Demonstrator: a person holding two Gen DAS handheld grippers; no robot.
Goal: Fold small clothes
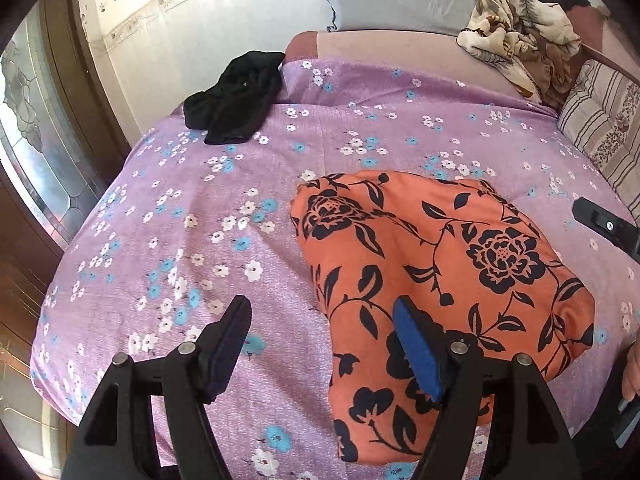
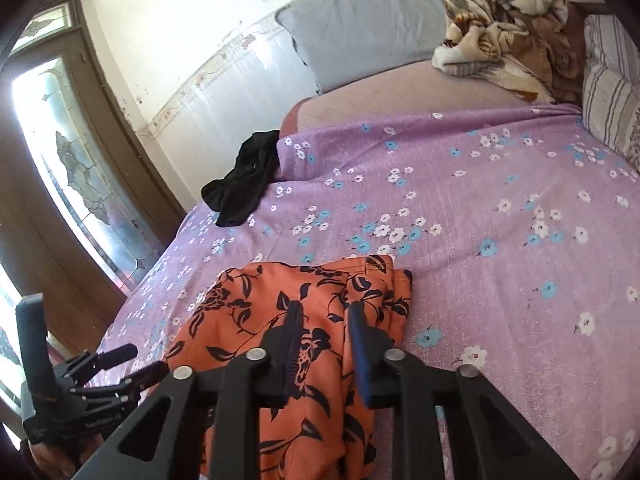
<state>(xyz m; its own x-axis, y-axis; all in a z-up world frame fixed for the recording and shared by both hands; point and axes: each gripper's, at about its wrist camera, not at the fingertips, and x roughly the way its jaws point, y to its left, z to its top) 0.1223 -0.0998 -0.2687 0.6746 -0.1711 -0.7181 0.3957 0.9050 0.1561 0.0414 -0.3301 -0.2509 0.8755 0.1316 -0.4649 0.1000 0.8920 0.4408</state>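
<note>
Orange black-flowered garment (image 1: 440, 280) folded flat on purple bedspread (image 1: 200, 240), left tool (image 1: 320, 340) and right tool (image 2: 326, 340) both spread, empty

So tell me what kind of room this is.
Most likely a bedroom: a bed under a purple floral sheet, a grey pillow against the wall, and a rumpled blanket at the head.

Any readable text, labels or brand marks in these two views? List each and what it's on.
One marking only: small white lettering on the body of the left gripper, seen in the right wrist view; too small and blurred to read.
No print shows on the orange floral garment, the black garment, the purple floral bedsheet or the striped pillow.
No text on the right gripper.
</note>
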